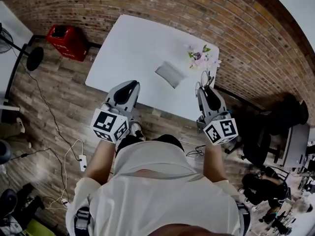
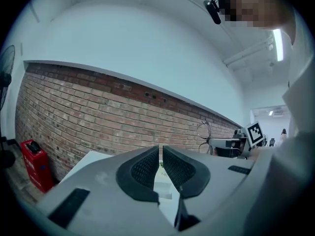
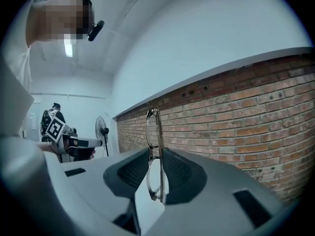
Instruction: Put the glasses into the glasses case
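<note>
The grey glasses case [image 1: 171, 73] lies closed near the middle of the white table [image 1: 133, 43]. A pair of clear-framed glasses [image 3: 153, 127] stands on edge between the pads of my right gripper [image 3: 156, 151], which is shut on it. In the head view that right gripper [image 1: 203, 89] hangs over the table's near right edge, with the glasses [image 1: 204, 77] sticking out ahead of it, right of the case. My left gripper [image 1: 132, 84] hovers at the near edge, left of the case. Its jaws [image 2: 161, 149] are shut with nothing between them.
A small bunch of flowers [image 1: 199, 57] stands at the table's far right, just beyond the glasses. A red box [image 1: 66, 41] and a fan base [image 1: 34, 58] sit on the wooden floor to the left, a dark office chair [image 1: 275, 127] to the right. A brick wall runs behind the table.
</note>
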